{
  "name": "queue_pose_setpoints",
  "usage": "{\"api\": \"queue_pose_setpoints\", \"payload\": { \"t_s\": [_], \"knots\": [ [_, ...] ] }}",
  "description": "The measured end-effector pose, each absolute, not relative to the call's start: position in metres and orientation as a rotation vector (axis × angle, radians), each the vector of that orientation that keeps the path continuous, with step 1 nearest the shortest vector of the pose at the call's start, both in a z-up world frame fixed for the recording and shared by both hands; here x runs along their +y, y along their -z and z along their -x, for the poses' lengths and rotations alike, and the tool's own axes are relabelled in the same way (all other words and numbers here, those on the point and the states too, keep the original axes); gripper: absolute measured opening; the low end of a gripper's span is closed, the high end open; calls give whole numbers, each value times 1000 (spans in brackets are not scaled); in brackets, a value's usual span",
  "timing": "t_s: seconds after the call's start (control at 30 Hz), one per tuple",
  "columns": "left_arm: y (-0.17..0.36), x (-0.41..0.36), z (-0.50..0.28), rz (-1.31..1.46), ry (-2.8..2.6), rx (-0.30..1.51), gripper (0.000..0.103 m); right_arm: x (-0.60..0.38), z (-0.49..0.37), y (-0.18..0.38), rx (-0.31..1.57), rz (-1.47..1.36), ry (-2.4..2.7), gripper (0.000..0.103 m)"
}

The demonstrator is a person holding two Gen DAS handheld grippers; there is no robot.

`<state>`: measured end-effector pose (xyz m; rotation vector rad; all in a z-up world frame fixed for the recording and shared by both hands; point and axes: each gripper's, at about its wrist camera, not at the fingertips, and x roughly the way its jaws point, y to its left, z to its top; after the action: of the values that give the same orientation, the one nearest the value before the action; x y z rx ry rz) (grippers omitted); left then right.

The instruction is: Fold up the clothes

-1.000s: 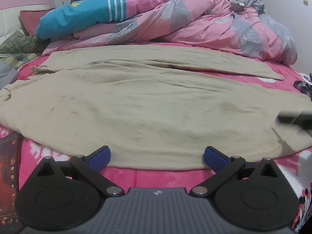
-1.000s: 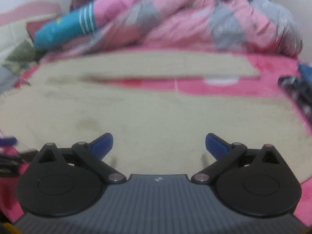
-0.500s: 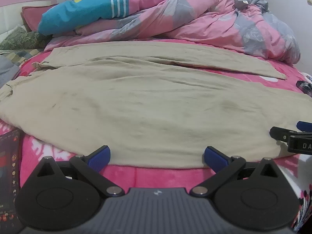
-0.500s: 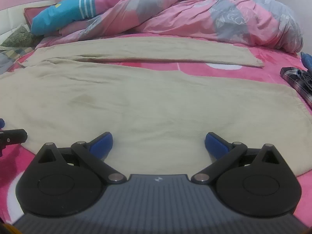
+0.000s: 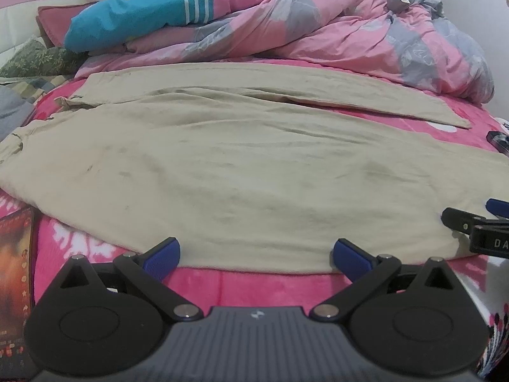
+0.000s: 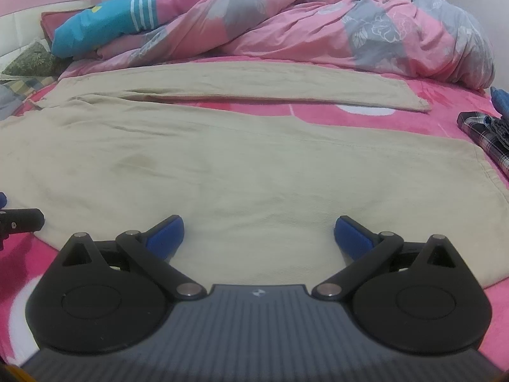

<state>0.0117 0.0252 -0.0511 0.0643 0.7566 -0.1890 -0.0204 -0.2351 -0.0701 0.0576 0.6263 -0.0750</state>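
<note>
One pair of beige trousers flat on bed, long axis left-right, waist left, two legs running right. Left gripper and right gripper: both jaws spread, holding nothing, at near hem.

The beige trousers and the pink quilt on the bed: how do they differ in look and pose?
The trousers are plain beige; the quilt is pink with grey flowered patches. The trousers lie spread flat near both open tools; the quilt is bunched in a heap at the far side. Both rest on the pink bed sheet.
</note>
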Motion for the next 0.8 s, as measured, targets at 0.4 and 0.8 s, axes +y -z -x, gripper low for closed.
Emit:
{"api": "queue_pose_setpoints", "payload": {
  "t_s": [0.4,0.8],
  "knots": [
    [49,24,-21,-52,173,808,103,-238,23,74,592,-57,59,102],
    [47,19,-23,-43,134,833,103,-237,26,76,559,-55,61,102]
  ]
}}
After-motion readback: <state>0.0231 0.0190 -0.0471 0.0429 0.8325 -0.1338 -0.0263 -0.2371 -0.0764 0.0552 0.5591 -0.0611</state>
